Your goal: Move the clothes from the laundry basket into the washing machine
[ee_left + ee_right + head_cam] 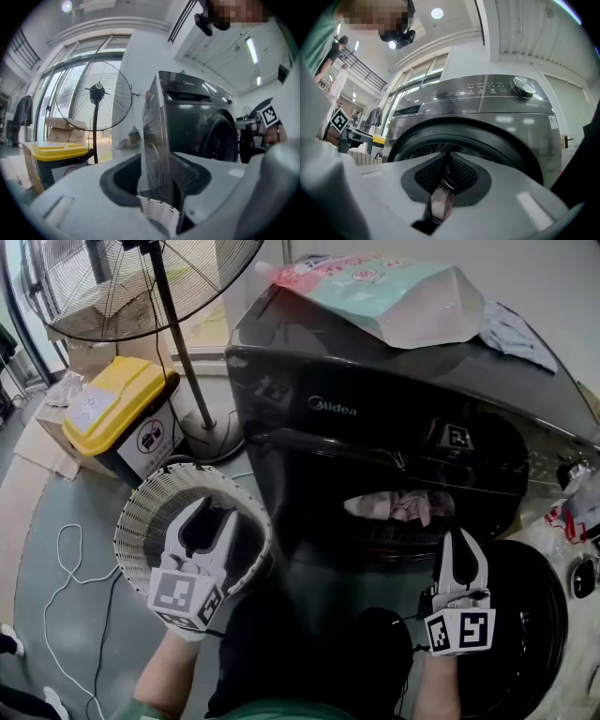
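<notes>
Pink-white clothes (401,507) lie in the washing machine (328,409) in the head view, right gripper (459,538) just beside them, left gripper (214,512) over the laundry basket (141,507). Left gripper view: jaws released, basket lattice below. Right gripper view: jaws clenched, a pale sliver (439,204) between them, facing the drum.

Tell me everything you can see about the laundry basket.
The basket is round, white slatted plastic, open-topped, on the floor left of the washer. Its inside looks dark; no clothes show in it. The left gripper hangs over it, jaws apart, a bit of rim low between them, not pinched.
</notes>
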`<state>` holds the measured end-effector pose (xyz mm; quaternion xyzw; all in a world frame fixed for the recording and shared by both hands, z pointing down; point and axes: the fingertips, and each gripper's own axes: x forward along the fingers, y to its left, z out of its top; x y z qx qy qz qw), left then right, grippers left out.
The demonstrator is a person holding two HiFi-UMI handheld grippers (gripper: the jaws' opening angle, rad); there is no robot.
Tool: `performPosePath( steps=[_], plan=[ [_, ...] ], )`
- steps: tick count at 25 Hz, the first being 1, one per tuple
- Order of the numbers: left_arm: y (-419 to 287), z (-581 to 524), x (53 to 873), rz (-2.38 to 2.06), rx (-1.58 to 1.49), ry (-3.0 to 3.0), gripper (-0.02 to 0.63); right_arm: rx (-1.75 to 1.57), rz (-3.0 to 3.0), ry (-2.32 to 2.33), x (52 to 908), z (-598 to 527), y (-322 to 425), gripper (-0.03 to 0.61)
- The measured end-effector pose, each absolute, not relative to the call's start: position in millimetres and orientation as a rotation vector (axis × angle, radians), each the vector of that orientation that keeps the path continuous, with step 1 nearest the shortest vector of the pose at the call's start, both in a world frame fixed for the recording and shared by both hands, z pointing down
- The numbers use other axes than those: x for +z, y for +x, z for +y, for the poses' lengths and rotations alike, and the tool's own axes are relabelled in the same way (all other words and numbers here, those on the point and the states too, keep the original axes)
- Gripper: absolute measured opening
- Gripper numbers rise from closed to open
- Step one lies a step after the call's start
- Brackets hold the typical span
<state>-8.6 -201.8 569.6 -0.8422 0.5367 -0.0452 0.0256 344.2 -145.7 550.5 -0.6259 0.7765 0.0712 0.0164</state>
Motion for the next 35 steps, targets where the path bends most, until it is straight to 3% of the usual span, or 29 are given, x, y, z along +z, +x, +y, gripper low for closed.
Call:
performPosePath(
  steps=[35],
  plan=[
    [-15.5, -198.4, 571.9, 1.662, -0.151, -2.604, 0.187, 0.209, 2.401, -1.942, 552.9, -143.0, 342.6, 0.004]
  ],
)
